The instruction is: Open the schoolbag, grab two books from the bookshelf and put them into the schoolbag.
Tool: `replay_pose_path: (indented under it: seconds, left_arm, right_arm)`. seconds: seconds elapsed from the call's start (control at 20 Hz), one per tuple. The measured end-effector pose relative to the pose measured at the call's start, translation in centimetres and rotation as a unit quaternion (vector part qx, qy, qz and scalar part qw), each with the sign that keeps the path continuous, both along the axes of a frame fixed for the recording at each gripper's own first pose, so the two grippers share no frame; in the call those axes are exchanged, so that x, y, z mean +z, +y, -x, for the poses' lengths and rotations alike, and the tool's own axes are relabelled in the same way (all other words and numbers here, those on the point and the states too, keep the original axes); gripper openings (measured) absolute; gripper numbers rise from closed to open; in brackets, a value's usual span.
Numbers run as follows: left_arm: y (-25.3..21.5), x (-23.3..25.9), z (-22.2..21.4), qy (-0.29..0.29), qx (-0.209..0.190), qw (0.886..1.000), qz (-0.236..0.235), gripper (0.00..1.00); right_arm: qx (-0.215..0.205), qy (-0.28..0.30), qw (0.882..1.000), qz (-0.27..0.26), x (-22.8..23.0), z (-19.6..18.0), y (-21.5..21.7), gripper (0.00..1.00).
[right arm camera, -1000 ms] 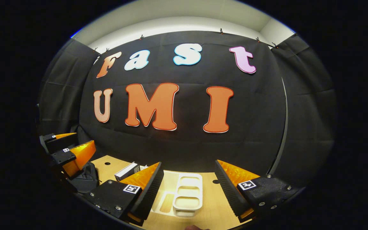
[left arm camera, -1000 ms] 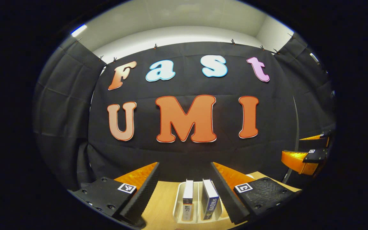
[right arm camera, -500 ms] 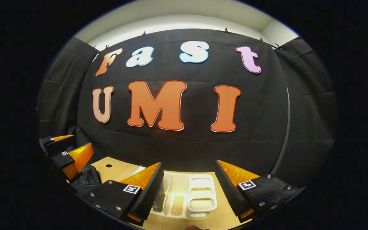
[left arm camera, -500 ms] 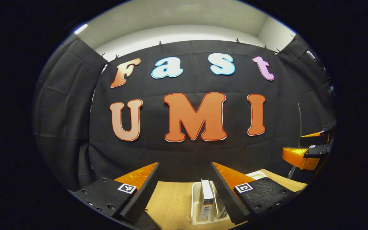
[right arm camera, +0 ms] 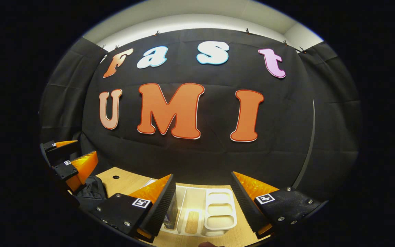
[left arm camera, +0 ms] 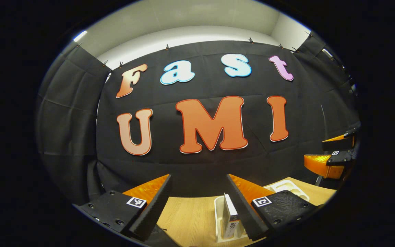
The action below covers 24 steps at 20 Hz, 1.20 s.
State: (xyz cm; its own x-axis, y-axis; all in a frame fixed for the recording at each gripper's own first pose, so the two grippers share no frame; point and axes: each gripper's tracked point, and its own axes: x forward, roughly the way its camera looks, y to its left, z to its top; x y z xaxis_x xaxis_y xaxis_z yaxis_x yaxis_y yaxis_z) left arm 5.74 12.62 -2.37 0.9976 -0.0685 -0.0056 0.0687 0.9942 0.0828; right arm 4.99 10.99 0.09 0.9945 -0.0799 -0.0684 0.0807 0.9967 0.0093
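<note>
As the left gripper (left arm camera: 197,206) has drifted left, one book (left arm camera: 231,216) on the bookshelf (left arm camera: 218,219) now slips behind its finger; both grippers hang spread, schoolbag (right arm camera: 91,188) unopened.

L gripper (left arm camera: 197,206) open; book (left arm camera: 231,214) upright in rack (left arm camera: 218,219), maybe touching R finger.

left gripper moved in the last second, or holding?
Yes. In the left gripper view the white bookshelf has slid rightward, so the left gripper moved left of it. The white book now sits against its right finger, jaws open.
</note>
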Motion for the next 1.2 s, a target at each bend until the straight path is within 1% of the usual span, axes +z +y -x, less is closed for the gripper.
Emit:
replay_pose_path:
  seconds: [0.05, 0.1, 0.15, 0.2, 0.25, 0.3, 0.4, 0.5, 0.7, 0.85, 0.95, 1.0, 1.05, 1.1, 1.2]
  left_arm:
    - [0.3, 0.2, 0.1, 0.0, 0.003, 1.0, -0.001, 0.96]
    - [0.6, 0.0, 0.2, 0.001, 0.006, 1.0, -0.001, 1.0]
    - [0.8, 0.0, 0.5, 0.003, 0.008, 1.0, -0.001, 0.96]
    - [0.9, -0.2, 0.8, 0.006, 0.01, 1.0, -0.001, 0.96]
    - [1.2, -0.4, 1.0, 0.01, 0.014, 1.0, -0.004, 1.0]
    - [1.4, -0.8, 1.3, 0.016, 0.019, 1.0, -0.008, 0.96]
    - [2.2, -1.5, 1.7, 0.026, 0.028, 0.999, -0.02, 0.96]
    - [2.7, -1.9, 2.3, 0.031, 0.034, 0.998, -0.036, 0.96]
    - [4.1, -2.8, 3.6, 0.031, 0.049, 0.994, -0.088, 0.96]
    - [5.0, -4.8, 5.0, 0.038, 0.056, 0.988, -0.139, 0.96]
    - [5.5, -6.8, 6.2, 0.054, 0.057, 0.984, -0.158, 0.95]
    - [6.0, -7.8, 6.9, 0.065, 0.061, 0.981, -0.175, 1.0]
    - [6.4, -8.9, 7.5, 0.075, 0.061, 0.976, -0.193, 1.0]
    - [6.7, -9.9, 8.1, 0.083, 0.062, 0.972, -0.212, 0.95]
    - [7.6, -12.7, 9.0, 0.105, 0.057, 0.964, -0.24, 0.95]
  right_arm:
    - [0.002, 0.0, 1.0, 0.001, 0.0, 0.0, 0.1, 0.95]
    - [0.005, -0.002, 1.0, 0.002, 0.1, 0.2, 0.4, 0.95]
    - [0.007, -0.002, 1.0, 0.004, 0.1, 0.3, 0.5, 0.95]
    - [0.011, 0.0, 1.0, 0.005, 0.0, 0.4, 0.7, 0.95]
    - [0.014, 0.002, 1.0, 0.007, -0.2, 0.5, 0.9, 0.95]
    - [0.018, 0.004, 1.0, 0.008, -0.3, 0.6, 1.0, 0.95]
    - [0.025, 0.009, 1.0, 0.009, -0.6, 0.8, 1.2, 0.95]
    - [0.03, 0.009, 0.999, 0.012, -0.7, 1.0, 1.2, 0.95]
    - [0.037, 0.012, 0.999, 0.015, -1.2, 0.8, 1.0, 0.95]
    - [0.044, 0.02, 0.999, 0.018, -2.0, 0.6, 1.0, 0.95]
    - [0.049, 0.025, 0.998, 0.021, -2.6, 0.8, 1.0, 0.95]
    - [0.052, 0.027, 0.998, 0.023, -3.0, 0.8, 0.9, 0.95]
    - [0.053, 0.03, 0.998, 0.024, -3.3, 0.8, 0.9, 0.95]
    - [0.054, 0.034, 0.998, 0.024, -3.7, 0.8, 0.8, 0.95]
    - [0.052, 0.039, 0.998, 0.019, -4.1, 0.9, 0.9, 0.95]
